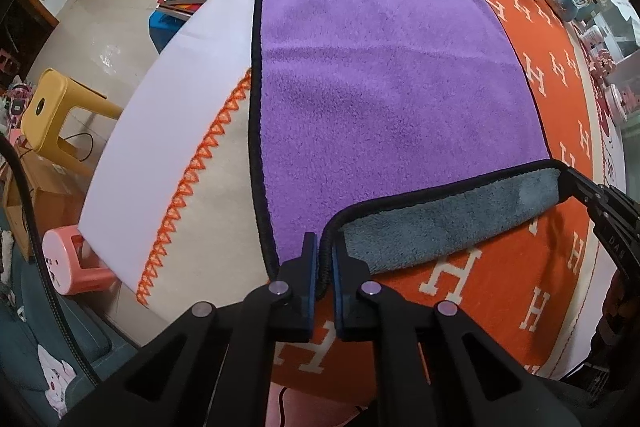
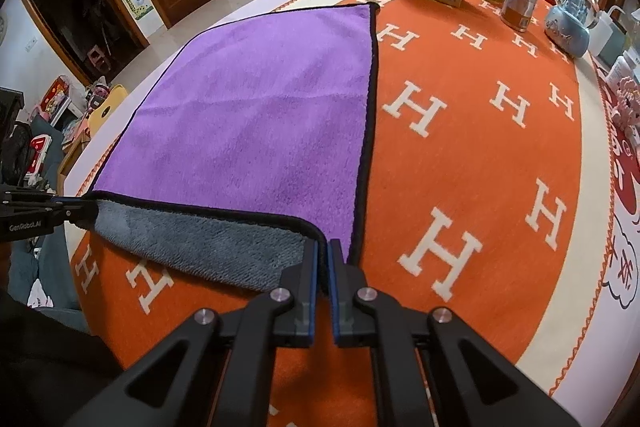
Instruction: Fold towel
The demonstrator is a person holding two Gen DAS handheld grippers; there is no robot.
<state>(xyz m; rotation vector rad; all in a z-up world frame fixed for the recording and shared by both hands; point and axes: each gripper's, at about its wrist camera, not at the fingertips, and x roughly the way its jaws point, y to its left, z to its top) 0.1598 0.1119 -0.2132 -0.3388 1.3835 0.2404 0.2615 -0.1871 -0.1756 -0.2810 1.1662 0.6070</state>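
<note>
Corners of the near edge of the purple, black-trimmed microfibre towel (image 1: 380,75) are pinched between the nearly closed fingers of the left hand-held gripper (image 1: 325,259) and the right hand-held gripper (image 2: 324,259). That edge is lifted, its grey underside exposed, while the rest is spread flat on the orange H-patterned cloth (image 2: 460,155) covering the desk.

My left gripper (image 1: 325,259) pinches the purple towel (image 1: 380,75) at its near corner, grey underside lifted, right gripper (image 1: 568,183) holding the other.
</note>
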